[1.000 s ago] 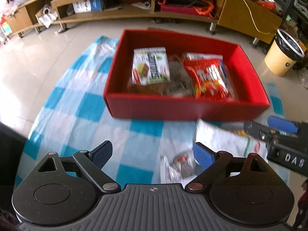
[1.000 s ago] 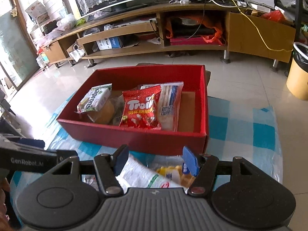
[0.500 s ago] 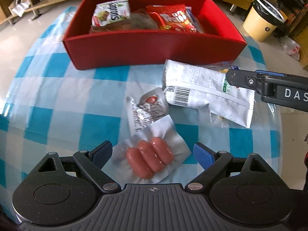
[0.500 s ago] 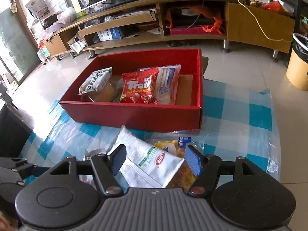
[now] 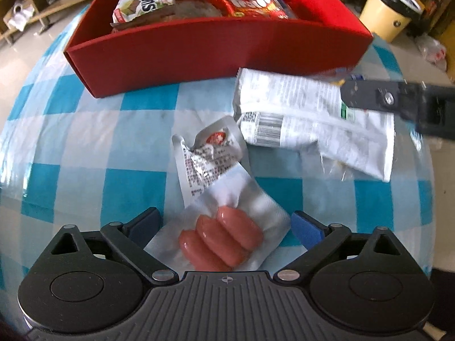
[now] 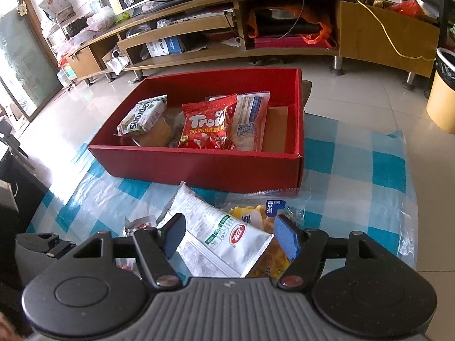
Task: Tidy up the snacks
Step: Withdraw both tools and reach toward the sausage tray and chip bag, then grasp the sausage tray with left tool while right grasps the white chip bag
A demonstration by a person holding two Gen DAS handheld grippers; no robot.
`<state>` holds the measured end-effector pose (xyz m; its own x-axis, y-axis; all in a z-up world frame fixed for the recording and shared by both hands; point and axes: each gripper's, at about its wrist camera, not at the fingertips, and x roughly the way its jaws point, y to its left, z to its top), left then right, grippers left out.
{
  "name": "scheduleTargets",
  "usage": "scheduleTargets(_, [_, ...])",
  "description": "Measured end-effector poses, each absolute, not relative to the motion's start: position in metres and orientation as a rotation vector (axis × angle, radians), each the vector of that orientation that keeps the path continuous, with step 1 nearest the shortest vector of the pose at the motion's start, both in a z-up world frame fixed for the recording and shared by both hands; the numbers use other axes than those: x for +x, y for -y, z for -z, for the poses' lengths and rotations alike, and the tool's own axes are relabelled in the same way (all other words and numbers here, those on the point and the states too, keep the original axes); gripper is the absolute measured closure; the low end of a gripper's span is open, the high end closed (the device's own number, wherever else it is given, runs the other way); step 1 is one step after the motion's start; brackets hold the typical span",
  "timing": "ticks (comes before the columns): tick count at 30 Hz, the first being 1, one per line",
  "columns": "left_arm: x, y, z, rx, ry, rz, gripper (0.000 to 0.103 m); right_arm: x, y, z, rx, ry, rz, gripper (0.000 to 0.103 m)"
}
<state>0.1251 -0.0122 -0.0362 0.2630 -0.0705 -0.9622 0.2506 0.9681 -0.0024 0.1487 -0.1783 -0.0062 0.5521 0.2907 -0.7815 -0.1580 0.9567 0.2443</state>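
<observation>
Left wrist view: you have brought your left gripper [image 5: 224,224] down over the checked cloth [image 5: 133,182]. A second ago it looked across at the red box [image 5: 216,54]; now the sausage pack [image 5: 220,240] lies right between its blue pads [image 5: 305,228]. The jaws stand wide, with a gap on each side of the pack, so nothing is gripped yet. That puts you at the approach stage for this snack, and closing looks like the next call. Just beyond lies the small sauce sachet [image 5: 209,153], touching or overlapping the sausage pack's far edge, so it may drag along when you lift. Further right is the white snack bag [image 5: 298,116], with your right gripper's dark finger [image 5: 378,99] over its right end. The box sits at the far edge of the cloth, already holding the green-and-white packet [image 5: 145,0] and the red candy bag [image 5: 250,0].

Right wrist view: little has shifted here; your right gripper [image 6: 230,234] has kept almost the same place. The white snack bag [image 6: 224,236] runs between its pads, with the yellow snack bag [image 6: 256,216] beneath it on the right. The jaws are partly open and the pads do not look pressed on the bag, so I judge it not held. The red box [image 6: 204,167] lies just beyond both bags, with bare floor at its right end where I would expect these 2 to go.
</observation>
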Motion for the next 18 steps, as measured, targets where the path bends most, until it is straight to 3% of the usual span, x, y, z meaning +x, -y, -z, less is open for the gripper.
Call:
scheduleTargets(9, [0.095, 0.018, 0.038, 0.228, -1.298, 0.221, 0.02, 0.147, 0.178, 0.002, 0.154, -0.945, -0.283, 0.036])
scheduleTargets(18, [0.1, 0.03, 0.041, 0.21, -1.288, 0.2, 0.013, 0.151, 0.185, 0.004, 0.165, -0.956, -0.276, 0.036])
